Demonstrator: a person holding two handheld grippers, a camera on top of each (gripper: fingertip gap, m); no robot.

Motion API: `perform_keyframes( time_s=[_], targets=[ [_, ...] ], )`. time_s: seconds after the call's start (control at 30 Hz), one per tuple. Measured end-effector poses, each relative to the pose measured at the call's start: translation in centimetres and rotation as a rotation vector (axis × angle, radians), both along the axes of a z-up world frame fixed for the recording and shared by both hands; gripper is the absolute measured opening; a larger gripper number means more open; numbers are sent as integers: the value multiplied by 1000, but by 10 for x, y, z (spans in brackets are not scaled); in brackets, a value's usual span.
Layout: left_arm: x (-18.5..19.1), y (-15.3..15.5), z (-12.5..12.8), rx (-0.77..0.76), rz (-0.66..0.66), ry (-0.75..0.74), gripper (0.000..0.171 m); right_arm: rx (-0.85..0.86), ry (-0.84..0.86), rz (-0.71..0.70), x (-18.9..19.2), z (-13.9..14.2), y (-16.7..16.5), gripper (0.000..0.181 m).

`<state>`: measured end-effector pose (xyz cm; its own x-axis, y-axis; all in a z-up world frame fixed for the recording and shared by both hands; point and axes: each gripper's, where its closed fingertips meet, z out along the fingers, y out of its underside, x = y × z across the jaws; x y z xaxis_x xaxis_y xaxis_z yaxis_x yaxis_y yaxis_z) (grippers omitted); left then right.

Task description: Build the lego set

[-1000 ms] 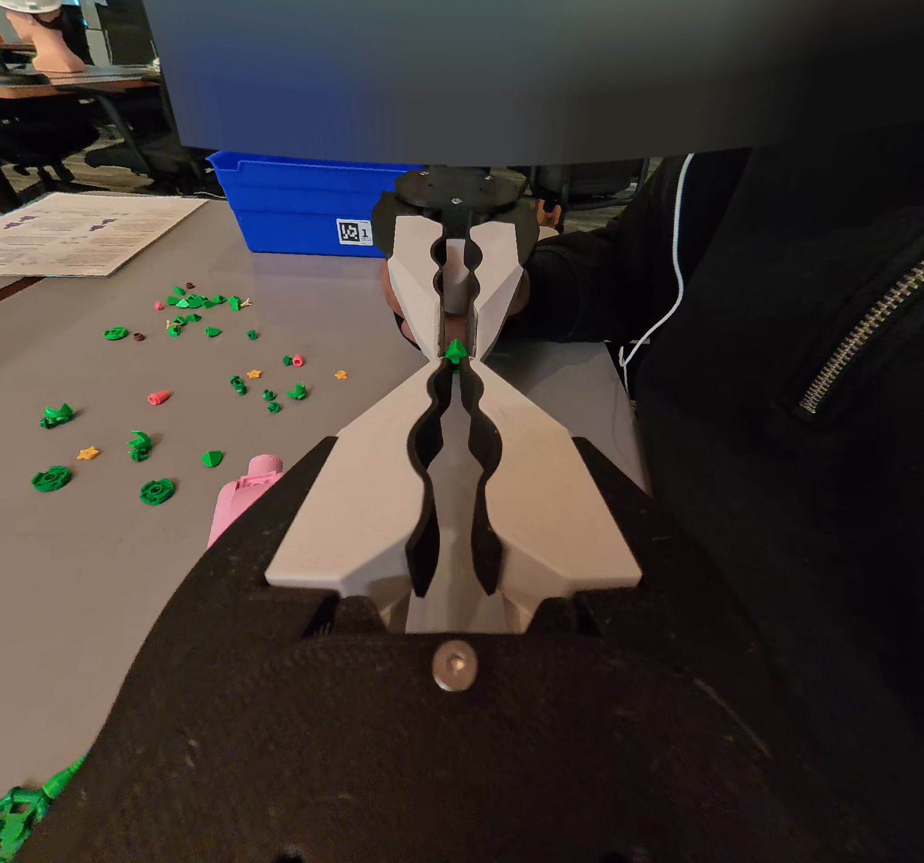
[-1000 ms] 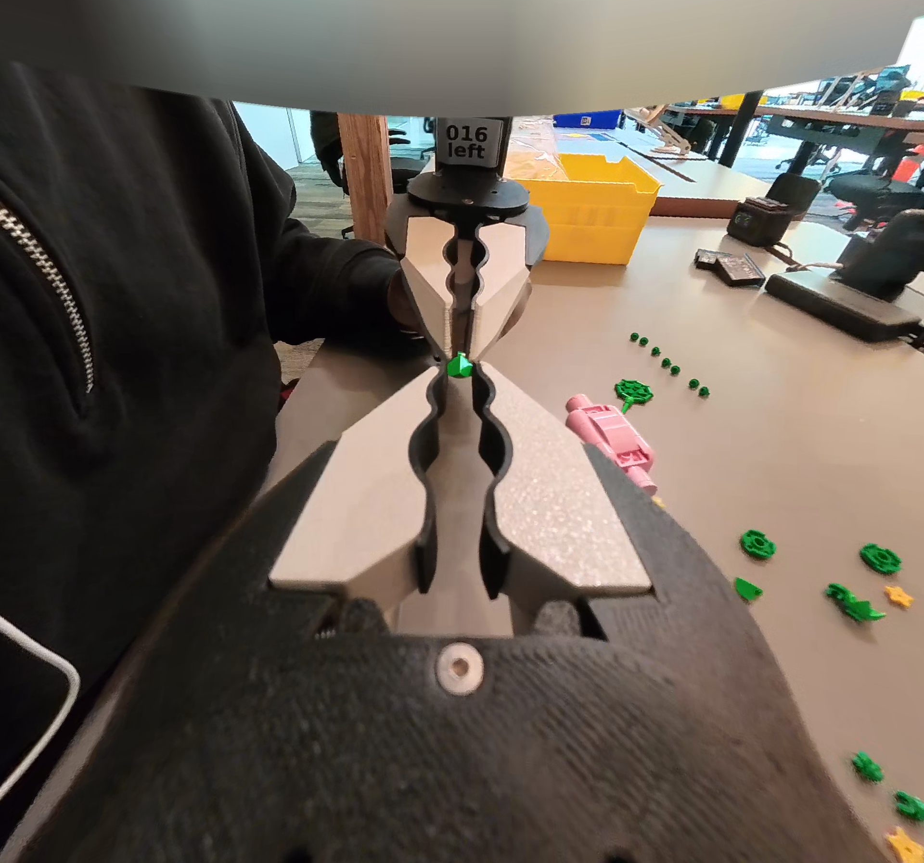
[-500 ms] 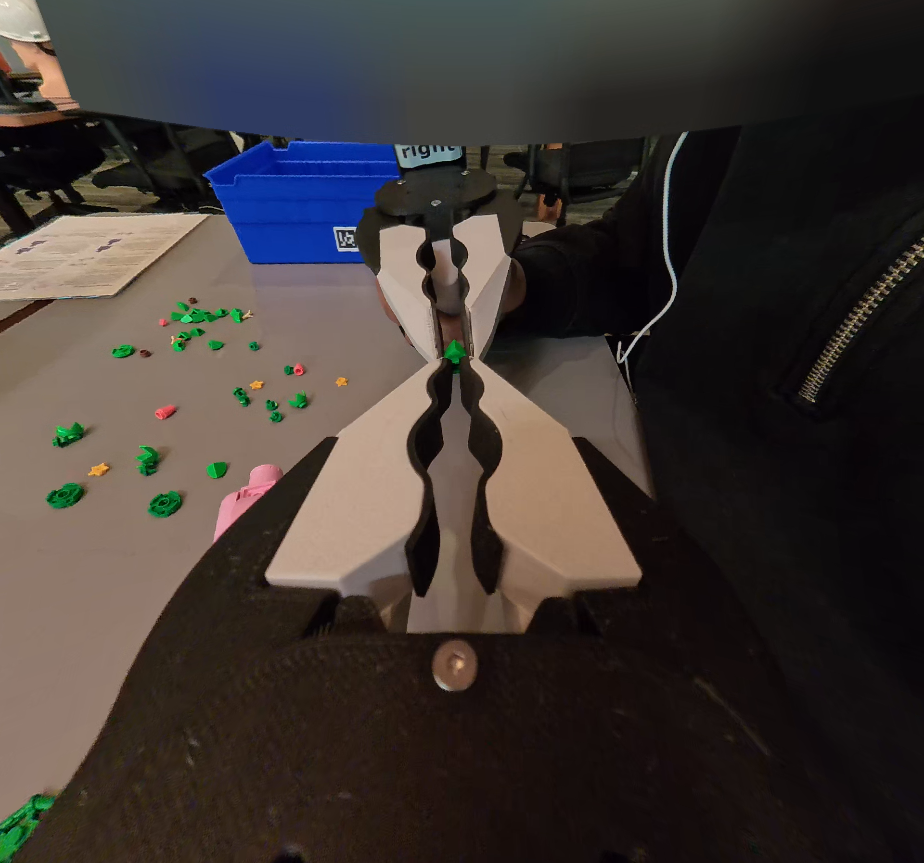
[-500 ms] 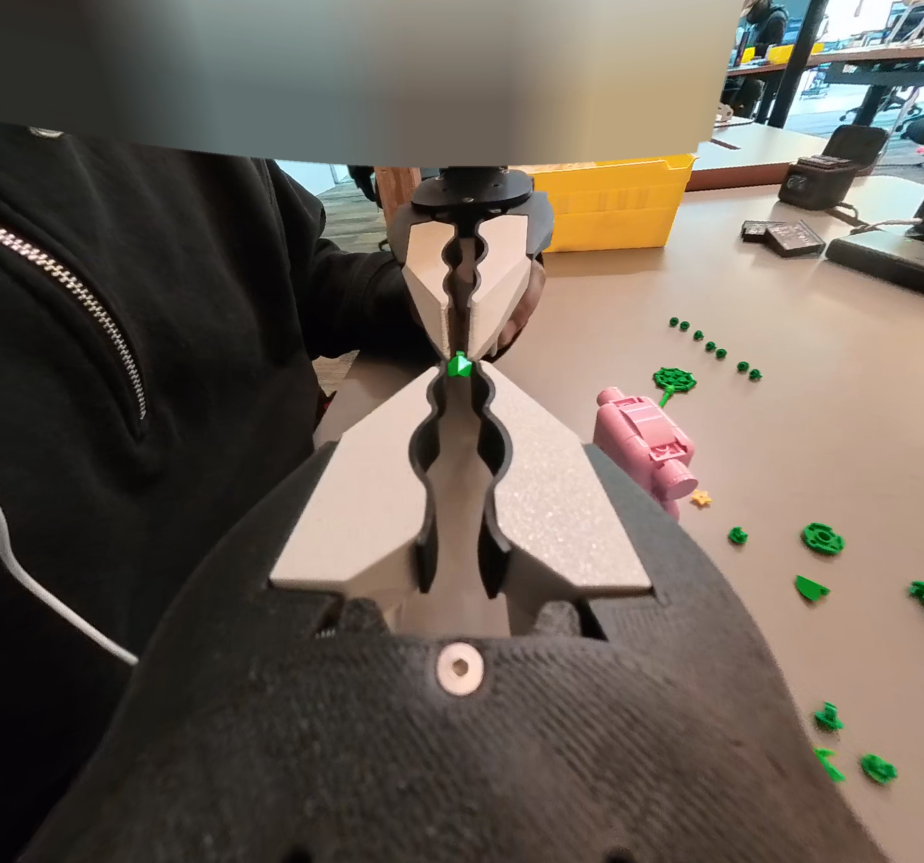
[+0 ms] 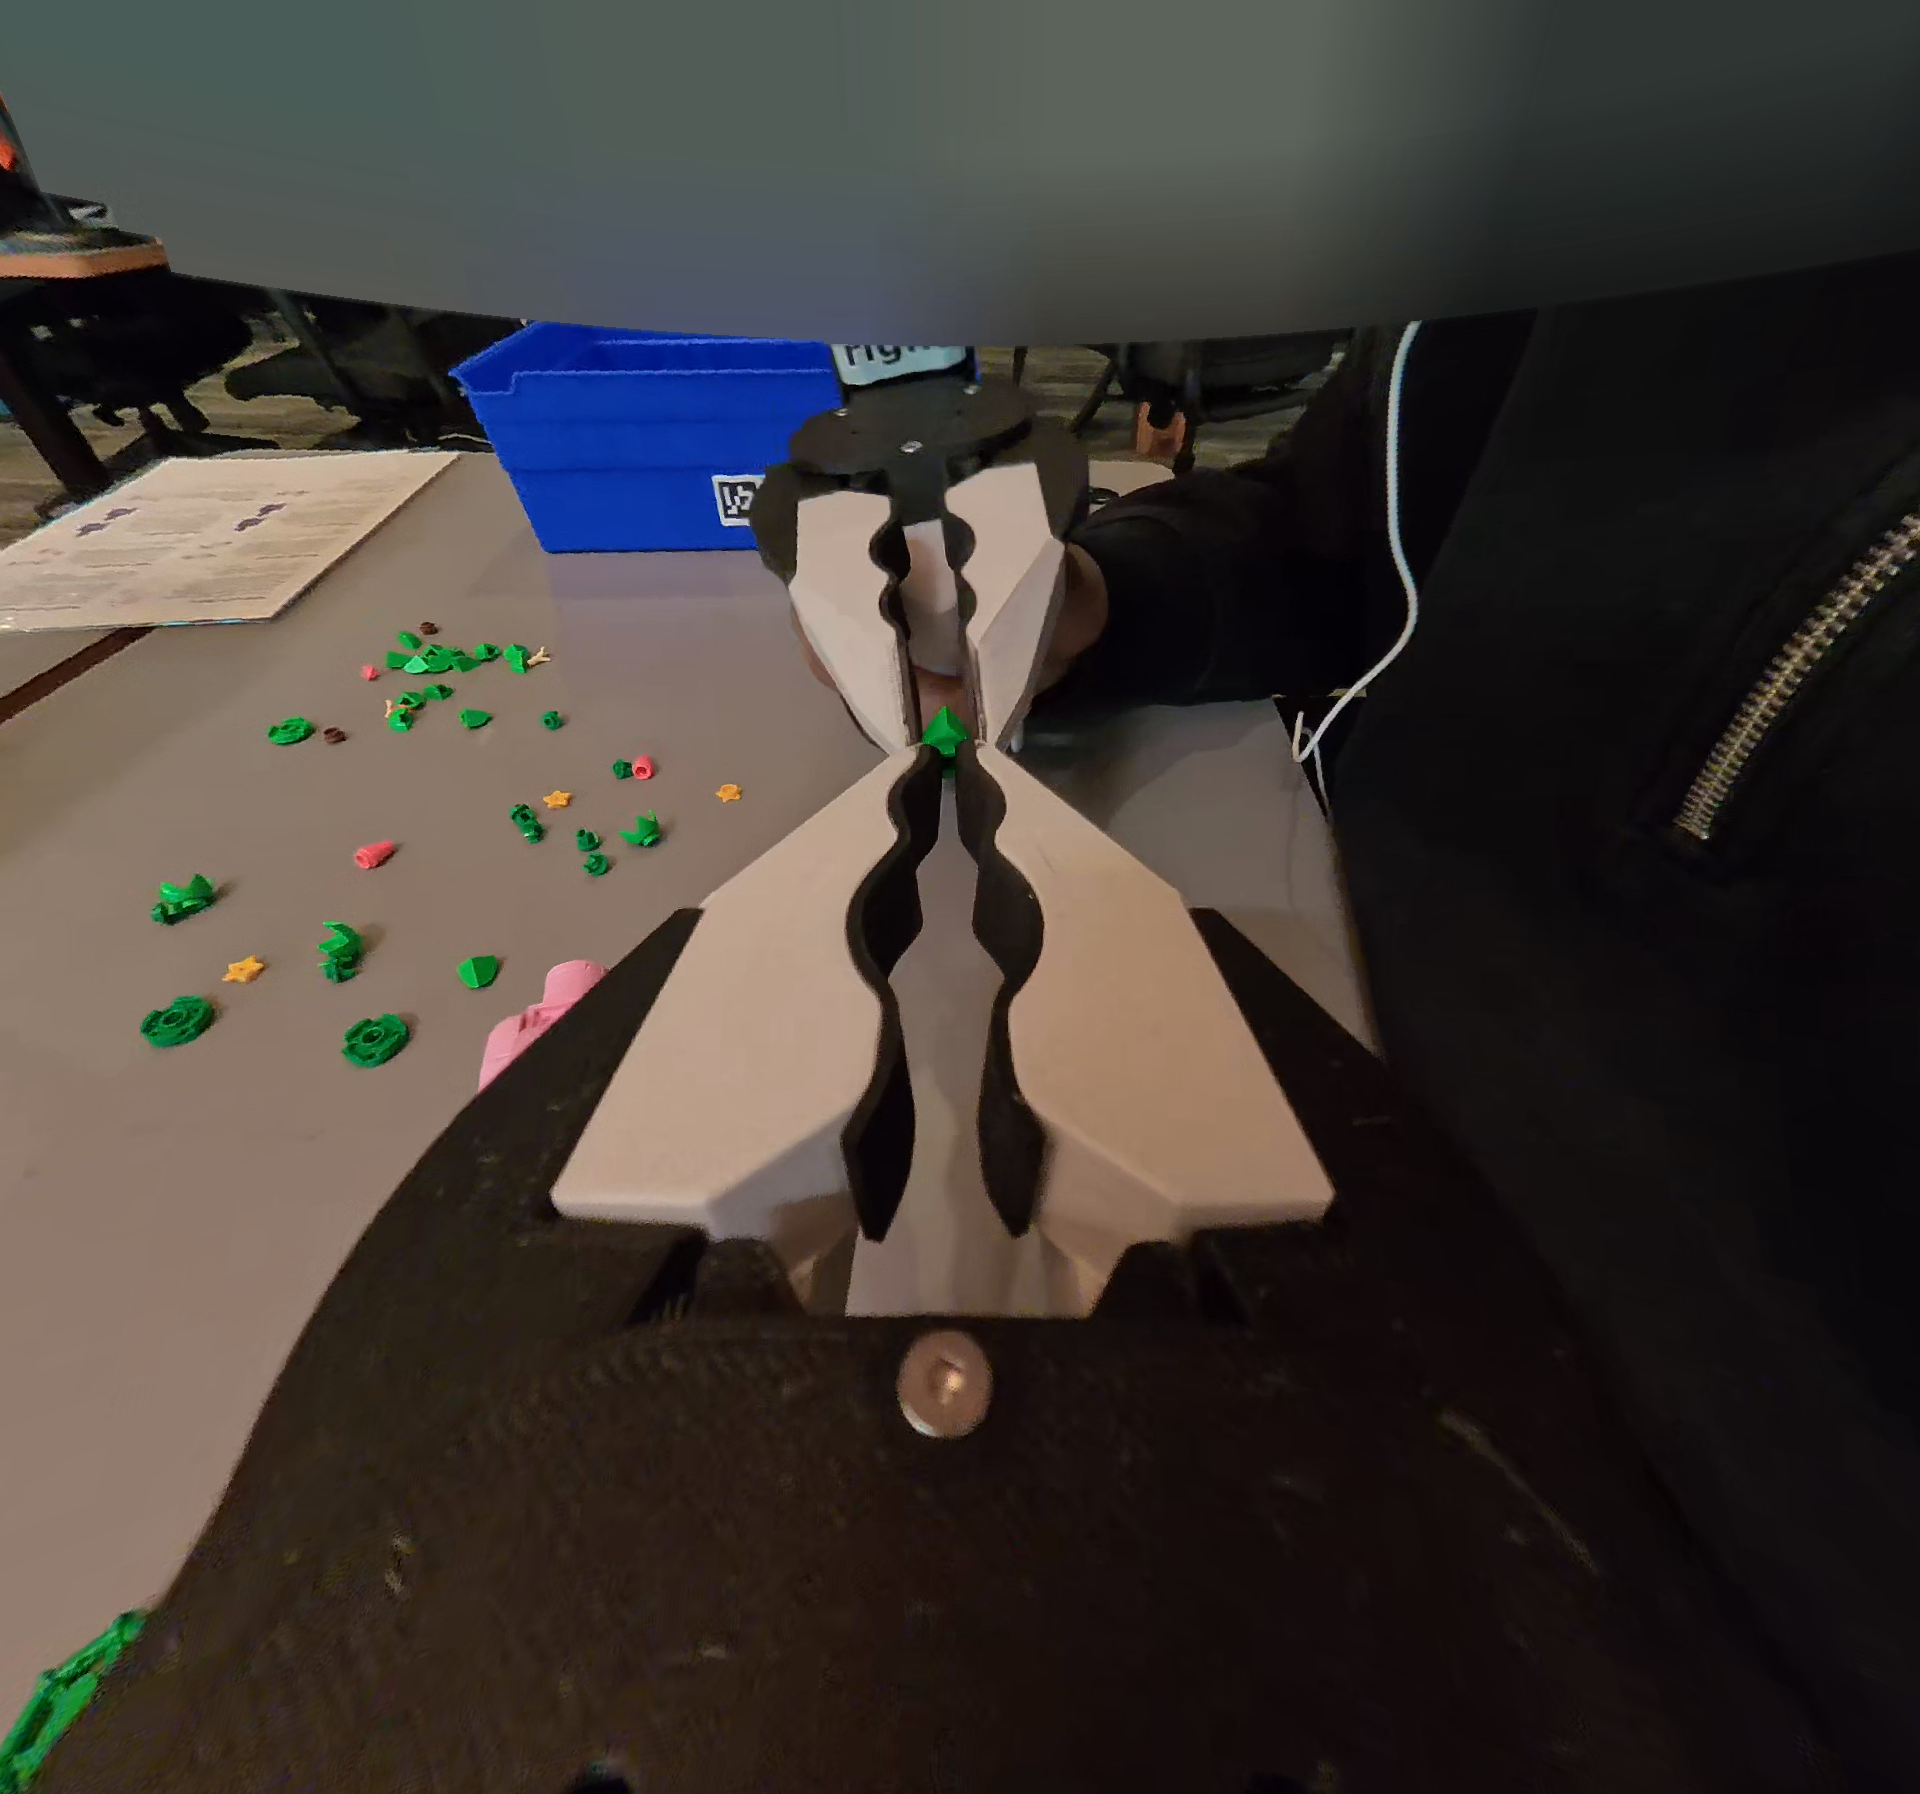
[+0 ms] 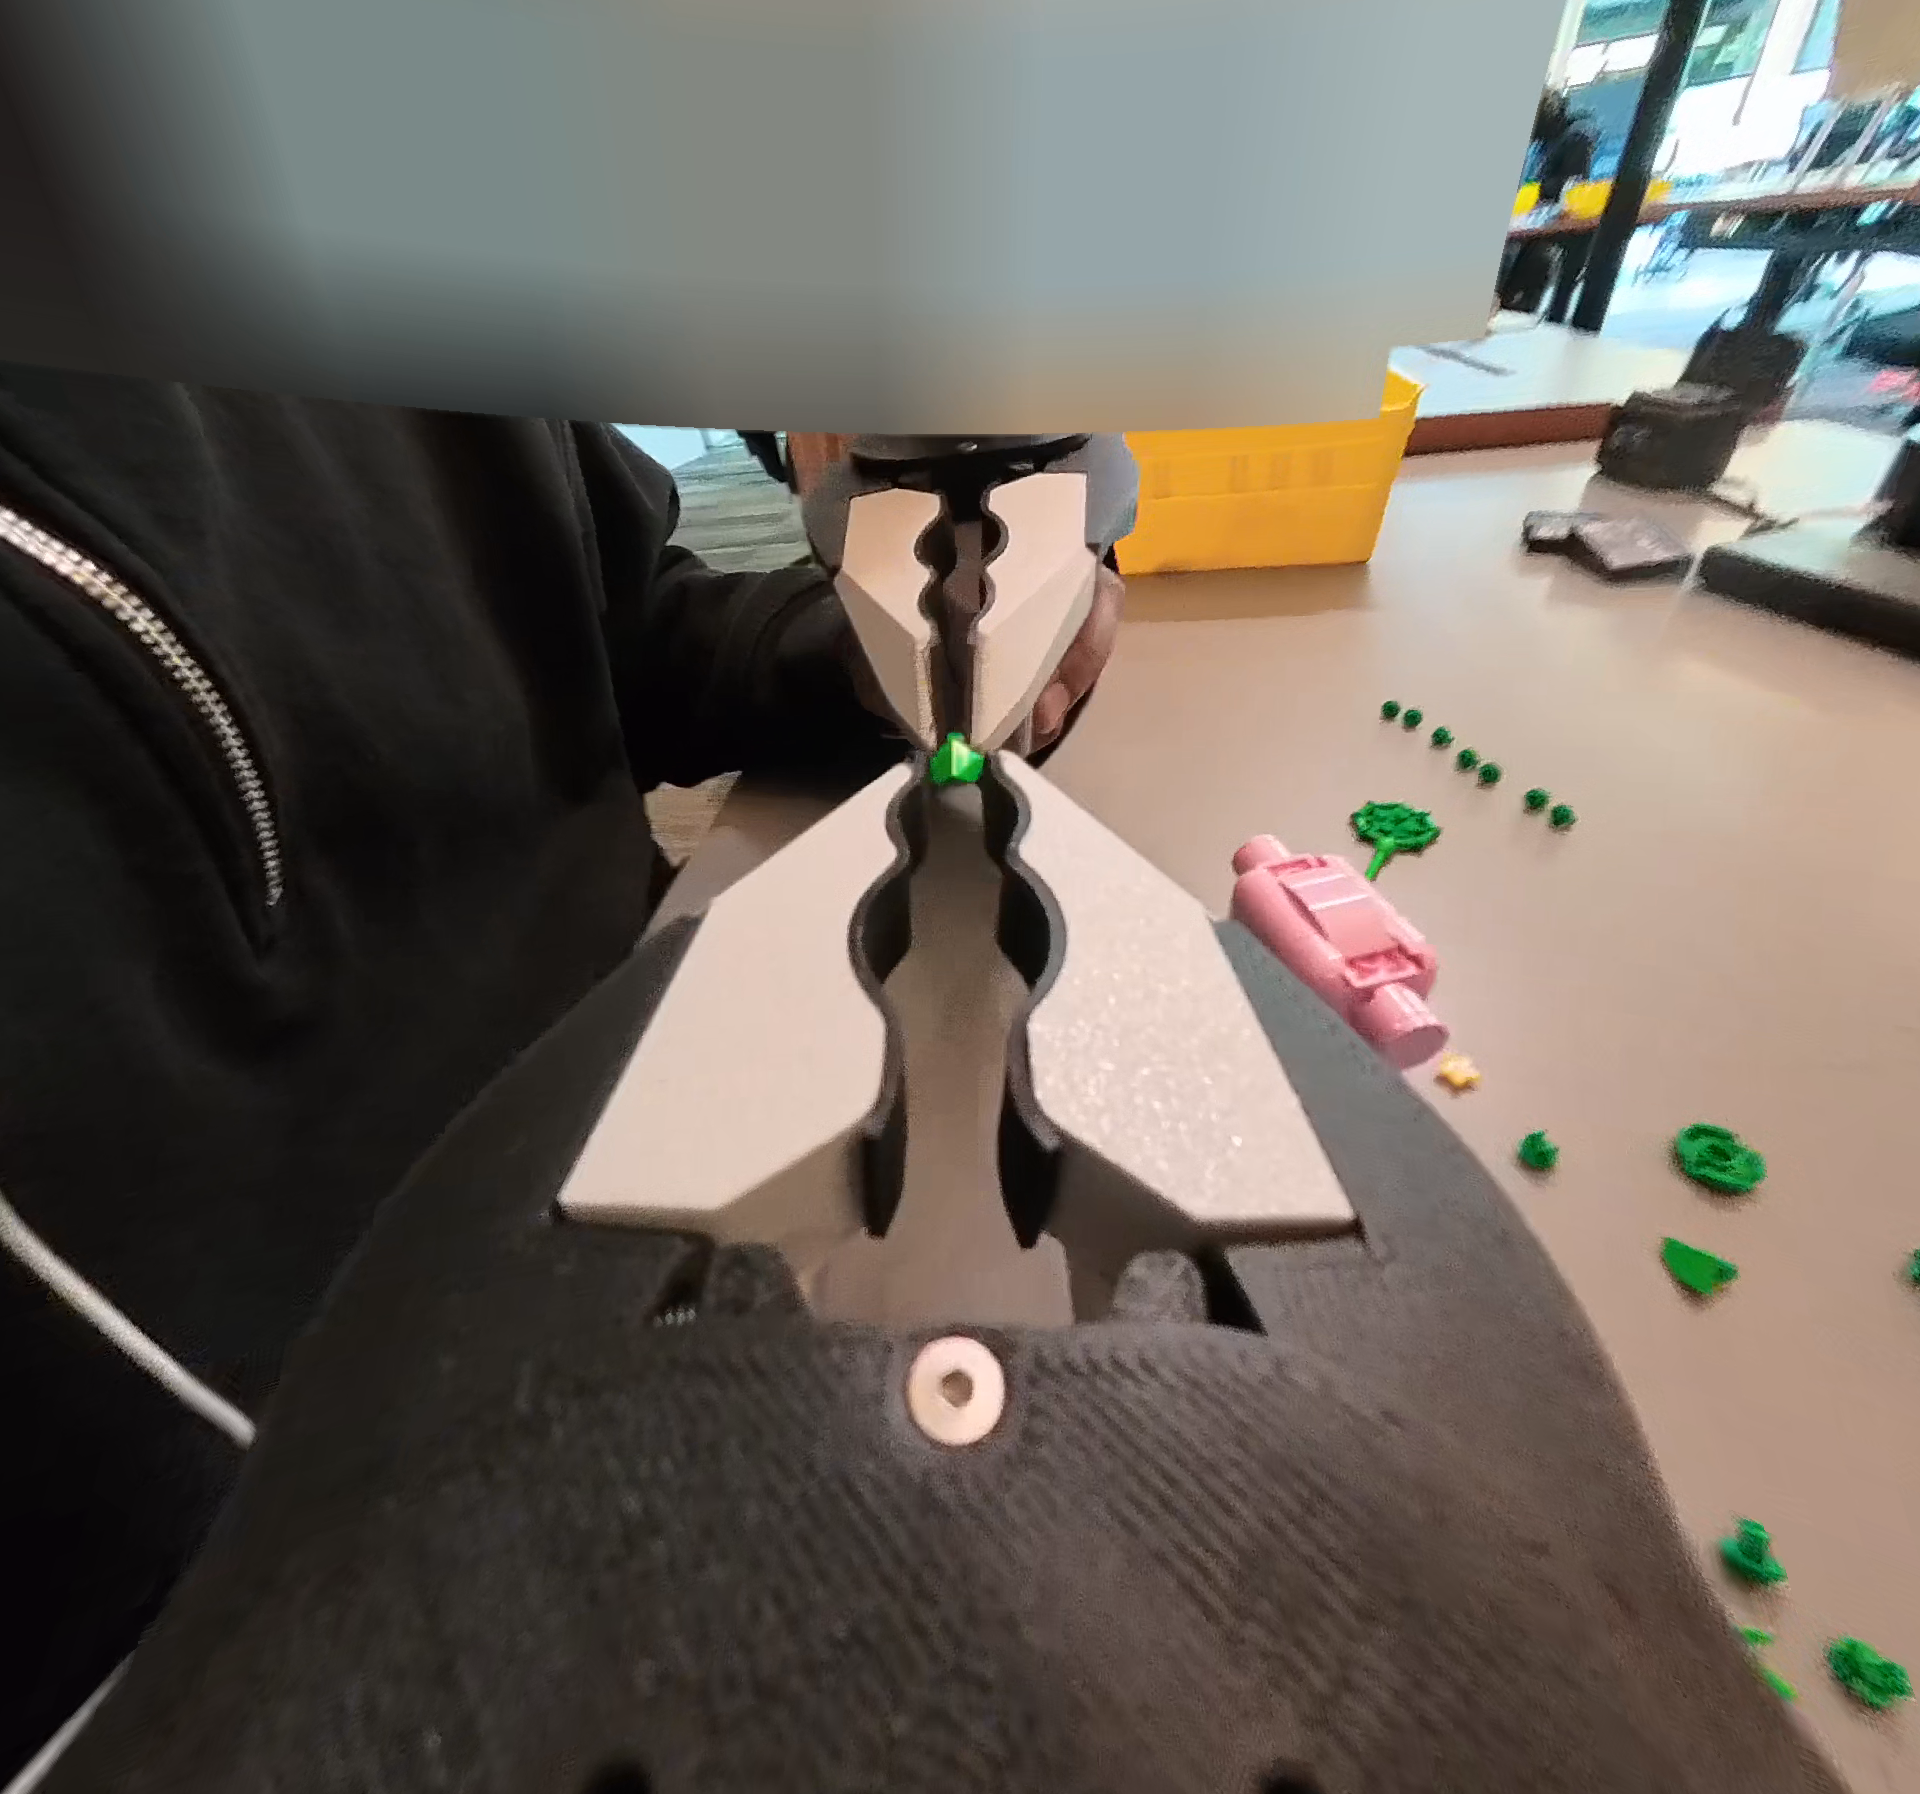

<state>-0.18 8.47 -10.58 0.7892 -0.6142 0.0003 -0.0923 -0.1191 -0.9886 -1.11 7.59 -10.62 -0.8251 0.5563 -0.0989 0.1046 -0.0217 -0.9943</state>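
A small green lego piece [image 5: 945, 730] sits pinched where my two grippers meet tip to tip, held in the air above the near table edge. My left gripper [image 5: 943, 757] is shut on it from one side. My right gripper [image 6: 954, 776] is shut on it from the other side, and the piece also shows in the right wrist view [image 6: 956, 759]. Each gripper shows in the other's view, the right one [image 5: 940, 705] and the left one [image 6: 951, 728]. A pink lego assembly [image 6: 1335, 934] lies on the table beside them.
Several loose green, pink and yellow lego bits [image 5: 416, 809] are scattered over the grey table [image 5: 208, 1225]. A blue bin [image 5: 644, 435] and a printed sheet [image 5: 208, 539] lie at one end, a yellow bin [image 6: 1257, 497] and dark devices [image 6: 1600, 539] at the other. A person's black jacket [image 5: 1662, 913] is close behind the grippers.
Both grippers stay shut tip to tip on the green piece. The pair has swung slightly, so the table and bins have shifted in both views.
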Motion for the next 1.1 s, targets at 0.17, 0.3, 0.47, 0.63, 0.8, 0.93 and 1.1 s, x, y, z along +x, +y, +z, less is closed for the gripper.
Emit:
perform_keyframes(
  time_s=[0.17,0.3,0.47,0.63,0.8,0.93,1.1],
  targets=[
    [-2,1,-2,24,27,55,0,-3,42,-18,0,6,5,13],
    [-2,1,1,49,39,65,0,-88,-36,5,-1,7,8,18],
    [-2,1,-1,57,50,92,0,-160,-120,54,-1,5,4,9],
    [-1,2,-1,62,53,96,0,-168,-134,59,1,5,2,6],
    [-1,2,-1,71,64,117,0,-182,-157,69,1,4,3,6],
    [-1,2,-1,77,73,130,0,-199,-181,74,0,4,4,6],
    [-1,3,-1,87,82,149,0,-235,-230,100,0,4,6,6]
  ],
)
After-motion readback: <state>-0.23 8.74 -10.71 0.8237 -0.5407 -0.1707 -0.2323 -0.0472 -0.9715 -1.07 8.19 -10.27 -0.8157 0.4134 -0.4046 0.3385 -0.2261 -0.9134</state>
